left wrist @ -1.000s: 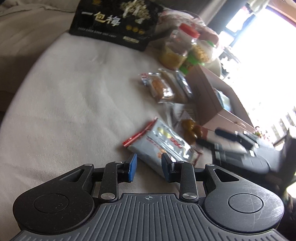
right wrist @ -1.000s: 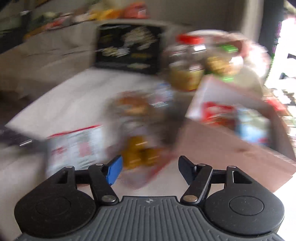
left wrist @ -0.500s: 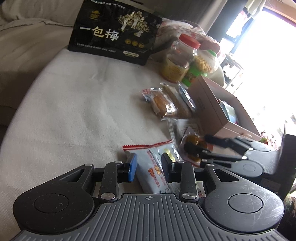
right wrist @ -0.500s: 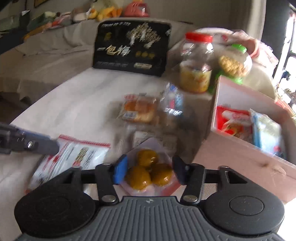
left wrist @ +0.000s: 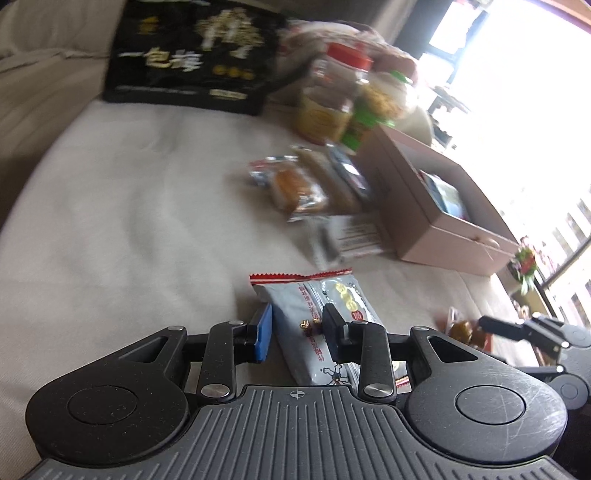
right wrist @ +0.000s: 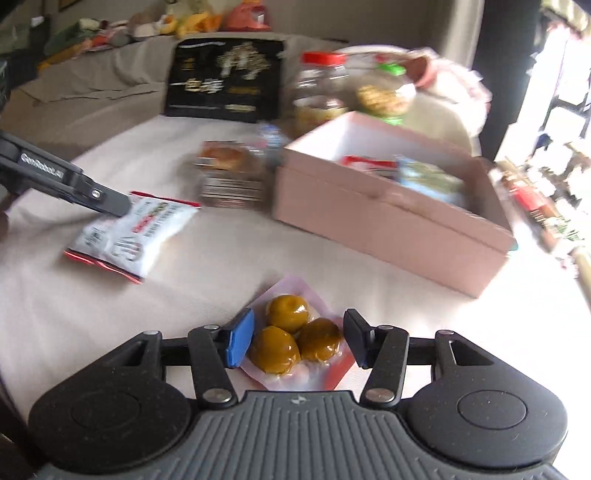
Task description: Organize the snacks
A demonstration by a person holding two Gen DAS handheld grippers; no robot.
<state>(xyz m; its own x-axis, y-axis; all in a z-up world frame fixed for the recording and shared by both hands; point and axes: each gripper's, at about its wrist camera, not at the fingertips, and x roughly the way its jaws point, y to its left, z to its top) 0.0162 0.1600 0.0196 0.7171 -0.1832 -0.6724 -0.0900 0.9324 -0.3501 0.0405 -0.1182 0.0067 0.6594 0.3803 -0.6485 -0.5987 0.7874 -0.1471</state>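
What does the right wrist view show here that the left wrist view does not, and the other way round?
Only the right wrist view: the right gripper, its jaws opening around the pouch of three yellow-brown fruits, and stuffed toys on the sofa back.

Only the left wrist view: the left gripper closed on the grey snack packet, and potted flowers by the window.

Both: the pink box, black snack bag, red-lidded jar, wrapped bun and white tablecloth.

Our left wrist view sits low and close over the cloth-covered table (left wrist: 110, 221), facing the far black bag (left wrist: 192, 55). Our right wrist view looks likewise, sharing the pink box (right wrist: 388, 221) and jars (right wrist: 321, 88).
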